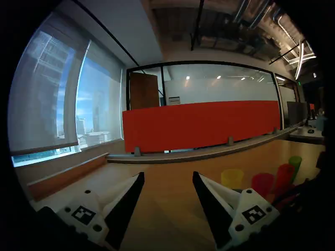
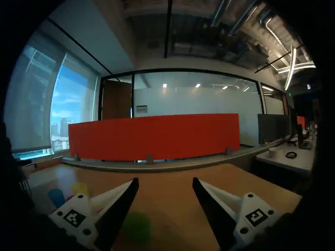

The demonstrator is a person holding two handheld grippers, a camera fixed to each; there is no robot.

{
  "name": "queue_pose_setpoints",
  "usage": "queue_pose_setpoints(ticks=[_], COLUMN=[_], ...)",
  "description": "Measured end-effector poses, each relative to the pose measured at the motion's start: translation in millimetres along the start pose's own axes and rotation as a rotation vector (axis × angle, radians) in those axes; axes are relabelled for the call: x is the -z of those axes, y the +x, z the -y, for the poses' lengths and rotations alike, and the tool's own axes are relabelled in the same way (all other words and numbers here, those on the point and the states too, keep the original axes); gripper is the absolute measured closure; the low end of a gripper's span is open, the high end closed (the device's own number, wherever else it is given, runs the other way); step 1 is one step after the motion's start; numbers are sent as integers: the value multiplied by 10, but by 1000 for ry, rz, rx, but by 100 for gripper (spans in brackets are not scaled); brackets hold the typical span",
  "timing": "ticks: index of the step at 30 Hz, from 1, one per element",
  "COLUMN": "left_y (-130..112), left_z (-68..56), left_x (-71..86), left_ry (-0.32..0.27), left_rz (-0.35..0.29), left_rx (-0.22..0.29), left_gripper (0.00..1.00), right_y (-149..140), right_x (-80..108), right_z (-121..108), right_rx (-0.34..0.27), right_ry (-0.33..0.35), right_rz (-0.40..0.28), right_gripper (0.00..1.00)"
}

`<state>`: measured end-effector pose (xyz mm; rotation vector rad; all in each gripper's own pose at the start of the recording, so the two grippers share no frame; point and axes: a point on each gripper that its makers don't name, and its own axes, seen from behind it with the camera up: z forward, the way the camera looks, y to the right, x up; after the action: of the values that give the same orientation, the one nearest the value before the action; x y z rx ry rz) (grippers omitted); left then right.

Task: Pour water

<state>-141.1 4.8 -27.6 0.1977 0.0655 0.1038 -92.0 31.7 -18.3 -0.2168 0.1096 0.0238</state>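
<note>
Left gripper view looks low across the wooden bench (image 1: 176,217). The left gripper (image 1: 168,175) has its fingers spread wide with nothing between them. Past its right finger, toward the right edge, a yellow cup (image 1: 231,178), a red cup (image 1: 262,184), a taller red tumbler (image 1: 284,175) and a green cup (image 1: 295,161) stand close together on the bench. A dark shape at that edge cuts off the lower parts of the red ones (what it is I cannot tell). Whether any cup holds water cannot be made out. A red screen (image 1: 201,125) runs along the bench's far side, with a window (image 1: 92,108) to the left. In the right gripper view the right gripper (image 2: 165,180) is likewise spread and empty. A blue cup (image 2: 55,196) and the yellow cup (image 2: 79,188) show past its left finger, partly hidden by it. The green cup (image 2: 136,226) is a soft blur low beside that finger (too out of focus to see its rim). A dark mass covers the left edge.
</note>
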Motion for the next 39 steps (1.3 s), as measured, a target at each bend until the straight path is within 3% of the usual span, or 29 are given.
queue_pose_setpoints(ticks=[6,15,30,39], left_y=[-113,-335,-402,-404], left_z=[46,173,140,118], left_x=[-8,24,18,15], left_ry=[-7,-15,-59,-67], left_rz=[6,32,26,26], left_rx=[8,31,86,84], left_gripper=[15,15,15,16], right_y=[7,-6,144,165], right_x=[19,6,-9,-13], right_z=[-54,43,163,161], right_rx=[10,34,65,66], right_ry=[-21,-15,-7,-8], right_rz=[-1,3,-10,-11], right_gripper=[1,1,1,1])
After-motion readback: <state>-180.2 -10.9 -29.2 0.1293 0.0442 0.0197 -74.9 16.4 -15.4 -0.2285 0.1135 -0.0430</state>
